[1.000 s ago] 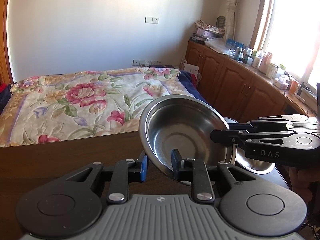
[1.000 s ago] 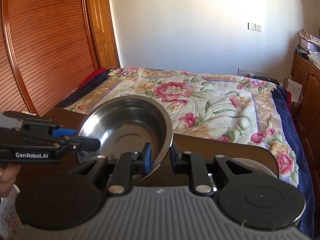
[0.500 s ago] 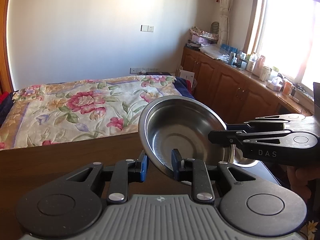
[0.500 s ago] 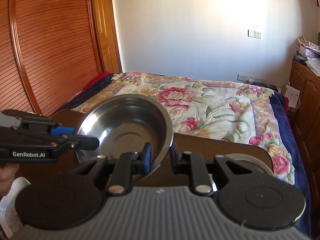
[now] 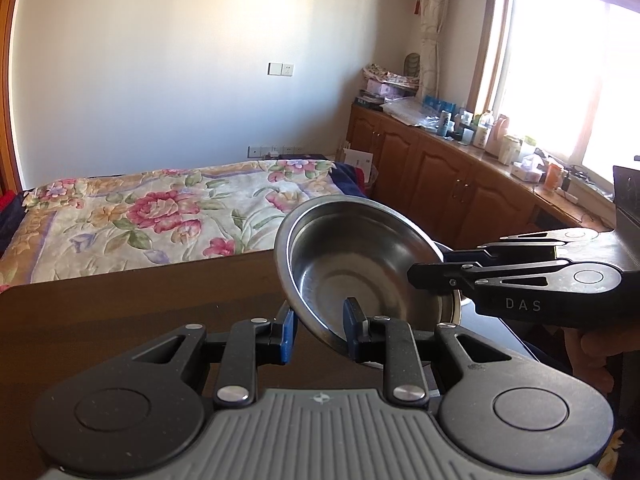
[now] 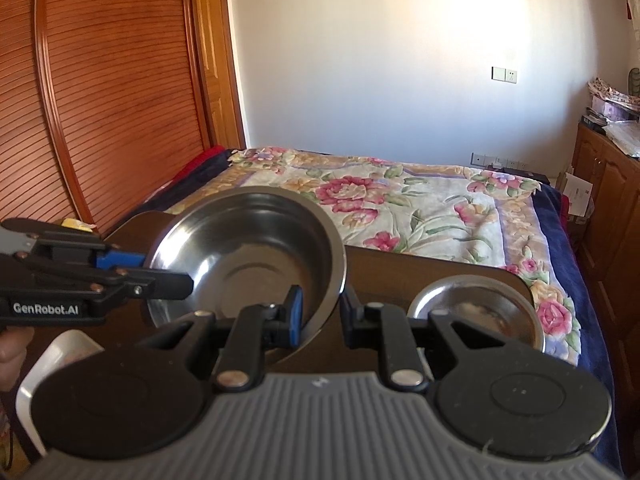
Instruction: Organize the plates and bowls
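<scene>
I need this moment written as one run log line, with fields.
phase: carry | left tongs: gripping steel bowl rim | right tongs: gripping same bowl rim | bowl: lifted, tilted | second steel bowl: on dark table

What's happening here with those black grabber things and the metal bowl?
A person is holding two hand-held grabbers and using both on one steel bowl, lifted and tilted above a dark wooden table. The left claw pinches the near rim, and the right claw grips the rim from the other side. A second steel bowl sits on the table to the right, with a white dish at the lower left. A flowered bed lies beyond.
</scene>
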`<action>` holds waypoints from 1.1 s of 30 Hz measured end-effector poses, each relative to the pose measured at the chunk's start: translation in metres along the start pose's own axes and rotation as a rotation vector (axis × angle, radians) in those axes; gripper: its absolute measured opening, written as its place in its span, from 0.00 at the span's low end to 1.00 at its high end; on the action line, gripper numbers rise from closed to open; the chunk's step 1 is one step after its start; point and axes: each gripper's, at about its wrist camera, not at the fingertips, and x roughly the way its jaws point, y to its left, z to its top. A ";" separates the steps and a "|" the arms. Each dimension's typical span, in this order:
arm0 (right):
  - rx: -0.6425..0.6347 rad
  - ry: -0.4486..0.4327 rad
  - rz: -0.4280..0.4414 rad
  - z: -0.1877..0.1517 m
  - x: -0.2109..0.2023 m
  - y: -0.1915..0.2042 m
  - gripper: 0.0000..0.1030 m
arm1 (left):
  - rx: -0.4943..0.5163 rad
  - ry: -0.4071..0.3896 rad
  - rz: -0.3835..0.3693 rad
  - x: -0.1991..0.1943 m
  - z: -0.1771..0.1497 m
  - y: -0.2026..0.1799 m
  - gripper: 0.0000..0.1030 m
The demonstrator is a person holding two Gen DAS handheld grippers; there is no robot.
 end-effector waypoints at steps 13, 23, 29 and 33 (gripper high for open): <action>0.005 -0.025 -0.020 -0.026 -0.031 0.014 0.21 | 0.011 -0.012 -0.032 -0.033 -0.034 -0.022 0.27; 0.027 -0.017 -0.021 -0.052 -0.044 0.022 0.21 | 0.003 0.005 -0.052 -0.046 -0.063 -0.031 0.27; 0.041 -0.025 -0.010 -0.063 -0.054 0.024 0.21 | 0.014 0.011 -0.049 -0.054 -0.076 -0.040 0.27; 0.064 -0.028 0.004 -0.076 -0.059 0.022 0.21 | 0.015 0.025 -0.058 -0.057 -0.088 -0.043 0.27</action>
